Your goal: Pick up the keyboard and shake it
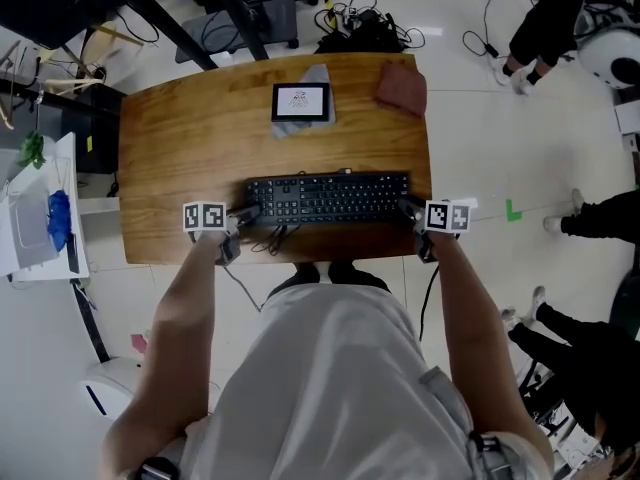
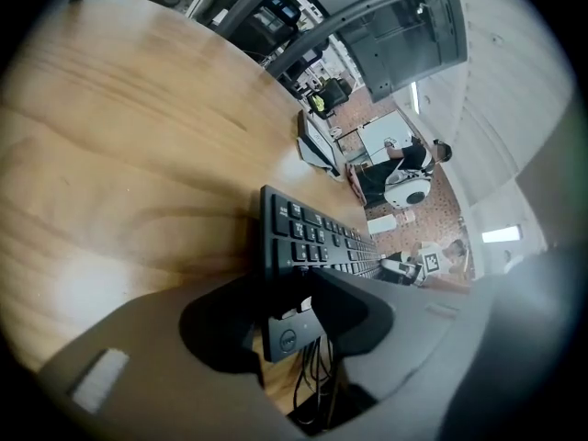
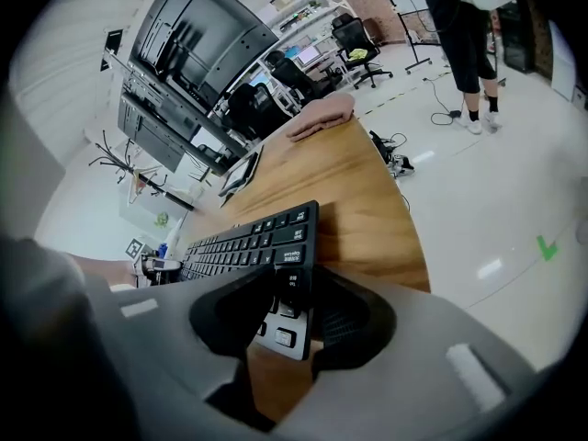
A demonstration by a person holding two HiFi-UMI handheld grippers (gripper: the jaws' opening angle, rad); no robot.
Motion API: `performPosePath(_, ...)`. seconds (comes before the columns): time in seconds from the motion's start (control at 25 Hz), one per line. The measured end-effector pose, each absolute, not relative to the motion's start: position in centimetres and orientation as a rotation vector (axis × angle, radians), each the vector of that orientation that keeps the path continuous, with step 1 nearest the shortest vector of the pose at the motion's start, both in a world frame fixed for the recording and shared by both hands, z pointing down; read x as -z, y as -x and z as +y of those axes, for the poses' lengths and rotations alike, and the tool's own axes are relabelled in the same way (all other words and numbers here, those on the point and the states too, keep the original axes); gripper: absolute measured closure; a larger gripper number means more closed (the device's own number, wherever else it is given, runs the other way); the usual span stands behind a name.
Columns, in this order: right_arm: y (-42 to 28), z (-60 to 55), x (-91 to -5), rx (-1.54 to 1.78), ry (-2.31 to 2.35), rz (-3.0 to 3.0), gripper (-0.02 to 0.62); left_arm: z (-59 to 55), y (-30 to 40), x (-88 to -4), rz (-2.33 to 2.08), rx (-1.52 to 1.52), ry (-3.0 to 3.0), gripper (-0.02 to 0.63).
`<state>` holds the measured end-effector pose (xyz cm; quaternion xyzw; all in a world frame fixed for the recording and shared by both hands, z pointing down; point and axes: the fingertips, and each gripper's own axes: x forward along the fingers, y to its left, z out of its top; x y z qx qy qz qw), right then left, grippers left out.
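Observation:
A black keyboard lies crosswise over the near part of the wooden table. My left gripper is shut on its left end and my right gripper on its right end. In the left gripper view the keyboard runs away from the jaws, and the left gripper clamps its short edge; a tag with a logo hangs below. In the right gripper view the right gripper clamps the key-side corner of the keyboard. The keyboard's cable dangles off the table's front edge.
A small tablet rests on a grey cloth at the back of the table, with a reddish folded cloth at the back right corner. A white cart stands left. People stand at the right, and cables lie on the floor behind.

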<state>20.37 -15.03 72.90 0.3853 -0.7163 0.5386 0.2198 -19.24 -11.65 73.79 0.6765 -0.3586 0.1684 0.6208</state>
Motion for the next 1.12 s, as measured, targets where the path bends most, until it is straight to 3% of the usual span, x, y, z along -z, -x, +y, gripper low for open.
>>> performPosePath(0.52, -22.3, -15.3, -73.0, -1.385, -1.240, -1.997, 0.416, -11.8, 21.7, -73.1, -1.078, -0.497, -1.577, 0.423)
performPosePath(0.68, -24.0, -15.8, -71.5, -1.338, -1.305, -2.068, 0.431, -11.5, 24.4, -70.8, -1.239, -0.425, -1.592, 0.423)
performPosePath(0.84, -25.2, -15.9, -70.0, -1.306, -1.369, -2.165, 0.499, -10.1, 25.1, -67.3, -1.376, -0.381, -1.710, 0.431)
performPosePath(0.92, -25.4, -15.5, -69.3, -1.289, -1.386, -2.210, 0.508, -9.4, 24.3, -65.0, -1.426, -0.347, -1.814, 0.452)
performPosePath(1.12, -24.4, -14.1, -68.1, -1.176, -1.418, -2.279, 0.552, -7.1, 20.7, -60.9, -1.434, -0.285, -1.976, 0.605)
